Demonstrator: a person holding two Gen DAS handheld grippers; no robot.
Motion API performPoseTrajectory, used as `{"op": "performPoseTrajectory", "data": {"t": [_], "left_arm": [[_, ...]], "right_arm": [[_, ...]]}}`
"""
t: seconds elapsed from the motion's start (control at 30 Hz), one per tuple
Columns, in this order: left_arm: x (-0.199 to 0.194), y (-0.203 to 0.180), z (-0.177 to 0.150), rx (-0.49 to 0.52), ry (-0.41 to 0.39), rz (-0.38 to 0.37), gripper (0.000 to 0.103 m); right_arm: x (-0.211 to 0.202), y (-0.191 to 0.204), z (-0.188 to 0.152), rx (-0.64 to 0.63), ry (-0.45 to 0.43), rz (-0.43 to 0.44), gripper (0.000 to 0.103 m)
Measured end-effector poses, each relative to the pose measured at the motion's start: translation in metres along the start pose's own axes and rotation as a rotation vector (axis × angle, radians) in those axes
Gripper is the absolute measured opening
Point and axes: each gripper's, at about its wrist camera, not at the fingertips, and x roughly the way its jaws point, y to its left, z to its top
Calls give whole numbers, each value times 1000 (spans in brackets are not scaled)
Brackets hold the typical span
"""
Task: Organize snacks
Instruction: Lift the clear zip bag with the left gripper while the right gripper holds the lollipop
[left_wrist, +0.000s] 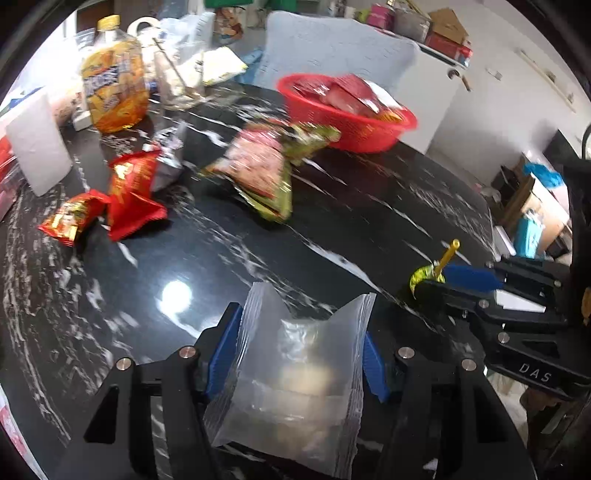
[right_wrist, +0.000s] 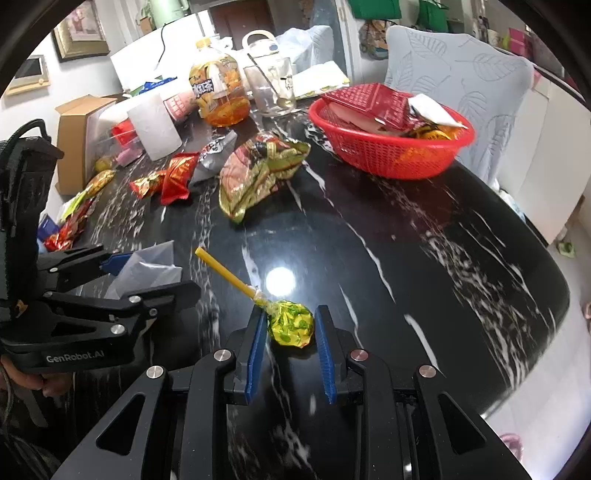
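Note:
My left gripper (left_wrist: 299, 332) is shut on a clear plastic snack pouch (left_wrist: 295, 376) and holds it above the black marble table (left_wrist: 332, 221). My right gripper (right_wrist: 290, 325) is shut on a lollipop (right_wrist: 291, 323) in yellow-green foil, its yellow stick pointing up and left. The lollipop also shows in the left wrist view (left_wrist: 424, 277), held at the right. A red basket (right_wrist: 388, 147) with several packets in it stands at the far right of the table; it also shows in the left wrist view (left_wrist: 347, 114). Loose packets lie mid-table: a green-gold bag (right_wrist: 255, 173) and red packets (right_wrist: 173, 177).
A juice bottle (right_wrist: 218, 92), a glass mug (right_wrist: 271, 90), a white paper roll (right_wrist: 155, 125) and a cardboard box (right_wrist: 85, 136) crowd the far left. A pale blue chair (right_wrist: 461, 81) stands behind the basket. The table's edge curves at the right.

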Motion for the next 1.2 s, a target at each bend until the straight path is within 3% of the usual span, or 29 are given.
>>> {"op": "performPoseTrajectory", "data": {"t": [0.1, 0.2, 0.47, 0.53, 0.6, 1.2], "left_arm": [[1, -13, -5, 72, -1, 66, 59], [1, -17, -8, 80, 7, 71, 73], [-7, -11, -19, 70, 4, 82, 73], [-9, -10, -22, 69, -1, 78, 73], [-9, -11, -23, 75, 0, 78, 73], [-15, 8, -15, 13, 56, -33, 73]], "right_arm": [[-5, -1, -6, -3, 2, -7, 26], [-8, 0, -10, -5, -2, -13, 27], [-5, 2, -16, 11, 18, -13, 30], [-5, 4, -15, 10, 12, -11, 40], [-5, 6, -16, 10, 10, -9, 42], [4, 16, -9, -28, 4, -38, 44]]}}
